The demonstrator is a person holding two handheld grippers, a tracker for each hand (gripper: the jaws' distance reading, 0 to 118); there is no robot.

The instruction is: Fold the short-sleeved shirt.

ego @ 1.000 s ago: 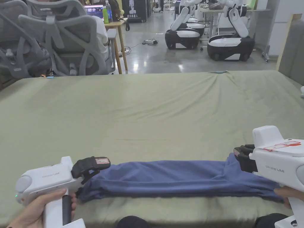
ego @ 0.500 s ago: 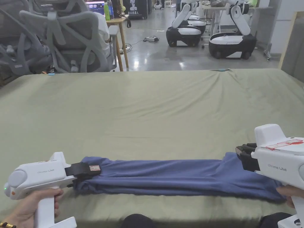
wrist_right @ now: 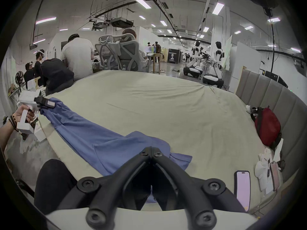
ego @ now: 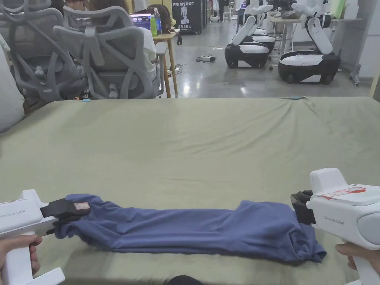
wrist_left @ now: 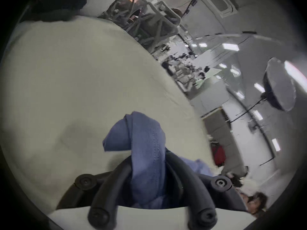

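Blue short-sleeved shirt (ego: 193,232) lies in a long narrow band near the front edge of the bed (ego: 193,148). Left gripper (wrist_left: 147,172) clamps the shirt's left end. Right gripper (wrist_right: 152,150): fingers pressed together, empty, over the shirt's right end. Legible: "PRIMEBOT" on a far black sign (ego: 184,15).

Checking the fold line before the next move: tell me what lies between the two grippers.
In the head view, the blue shirt stretches as a long band from the left gripper to the right gripper, lying on the green sheet.
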